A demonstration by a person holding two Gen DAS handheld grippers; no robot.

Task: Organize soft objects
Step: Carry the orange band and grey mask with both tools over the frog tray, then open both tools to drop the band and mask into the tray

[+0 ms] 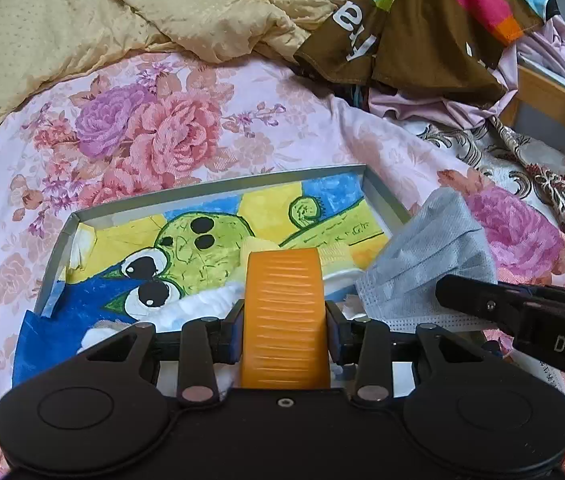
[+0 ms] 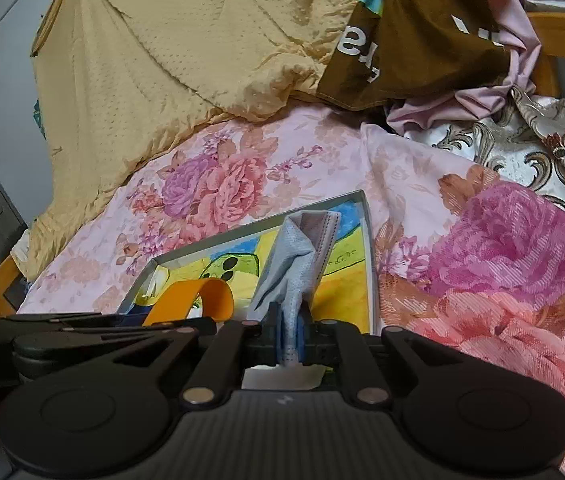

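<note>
While over the box (image 1: 218, 194), left gripper (image 1: 284, 320) clamps orange band (image 1: 284, 312), right gripper (image 2: 291, 334) pinches mask (image 2: 292, 276)

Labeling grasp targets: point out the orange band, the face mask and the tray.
orange band (image 1: 284, 312), left wrist view, middle of its ribbed outer face.
face mask (image 2: 296, 276), right wrist view, pleated body above the jaws.
tray (image 1: 218, 186), left wrist view, far rim.

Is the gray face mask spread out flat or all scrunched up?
Scrunched up. The gray face mask is bunched and creased, pinched between the right gripper's fingers, rising over the painted box.
</note>
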